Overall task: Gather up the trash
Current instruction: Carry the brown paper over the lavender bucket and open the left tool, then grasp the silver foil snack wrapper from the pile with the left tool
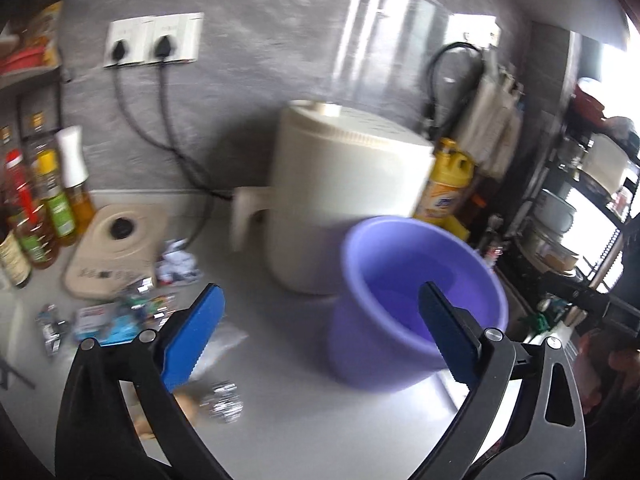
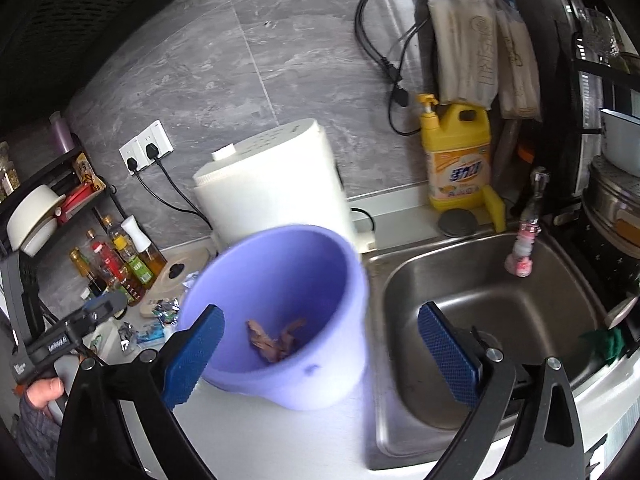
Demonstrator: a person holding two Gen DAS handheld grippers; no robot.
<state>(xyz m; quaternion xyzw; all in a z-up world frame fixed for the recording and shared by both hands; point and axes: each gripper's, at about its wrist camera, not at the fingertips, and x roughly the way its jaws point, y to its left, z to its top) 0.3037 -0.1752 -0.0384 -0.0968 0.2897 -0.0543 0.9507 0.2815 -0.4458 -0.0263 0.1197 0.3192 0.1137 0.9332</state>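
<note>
Several scraps: lying scattered on the counter (image 1: 304, 420) left of the purple bin (image 1: 416, 312), near the oil bottles (image 1: 44, 212).
Foil wrapper (image 1: 224, 400): looking light, crinkly, crushable; pinching mid-crumple.
Clear plastic (image 1: 224, 340): looking limp, slippery.
Left gripper (image 1: 320, 332): gaping wide, holding nothing.
Right gripper (image 2: 320, 352): gaping wide, empty.

Left hand-held gripper (image 1: 320, 308), jaws wide apart with nothing between the blue pads (image 1: 192, 340). A purple bin (image 1: 404, 320) stands on the grey surface (image 1: 304, 420), blurred, before a white appliance (image 1: 344, 200). Scattered wrappers (image 1: 120, 316) and a foil ball (image 1: 224, 400) lie at left. Oil bottles (image 1: 52, 208) line the left edge; 2 plugs (image 1: 140, 48) sit in wall sockets.
</note>
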